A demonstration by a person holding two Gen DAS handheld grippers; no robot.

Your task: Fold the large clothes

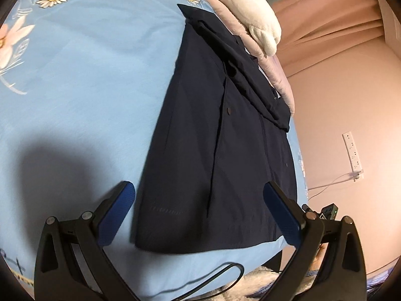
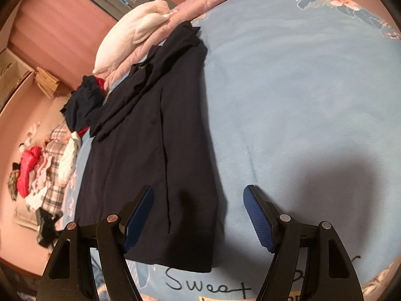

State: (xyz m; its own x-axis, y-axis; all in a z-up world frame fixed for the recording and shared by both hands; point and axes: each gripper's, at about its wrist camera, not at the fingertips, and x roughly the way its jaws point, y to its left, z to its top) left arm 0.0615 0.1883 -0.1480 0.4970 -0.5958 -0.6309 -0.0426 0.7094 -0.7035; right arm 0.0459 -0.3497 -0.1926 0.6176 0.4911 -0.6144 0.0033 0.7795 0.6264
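Note:
A dark navy button-front shirt (image 1: 210,150) lies flat on the light blue bedsheet (image 1: 87,87), folded lengthwise into a long strip, collar far, hem near. It also shows in the right wrist view (image 2: 155,165). My left gripper (image 1: 199,198) is open and empty, held above the shirt's hem end. My right gripper (image 2: 198,205) is open and empty, above the shirt's near right edge. A sleeve (image 1: 250,75) lies folded across the upper part.
A white pillow (image 2: 132,32) and a pink quilt (image 1: 273,67) lie at the head of the bed. A pile of other clothes (image 2: 50,160) sits on the left in the right wrist view. A black cable (image 1: 213,278) runs near the bed's front edge. A wall socket strip (image 1: 353,153) is on the right.

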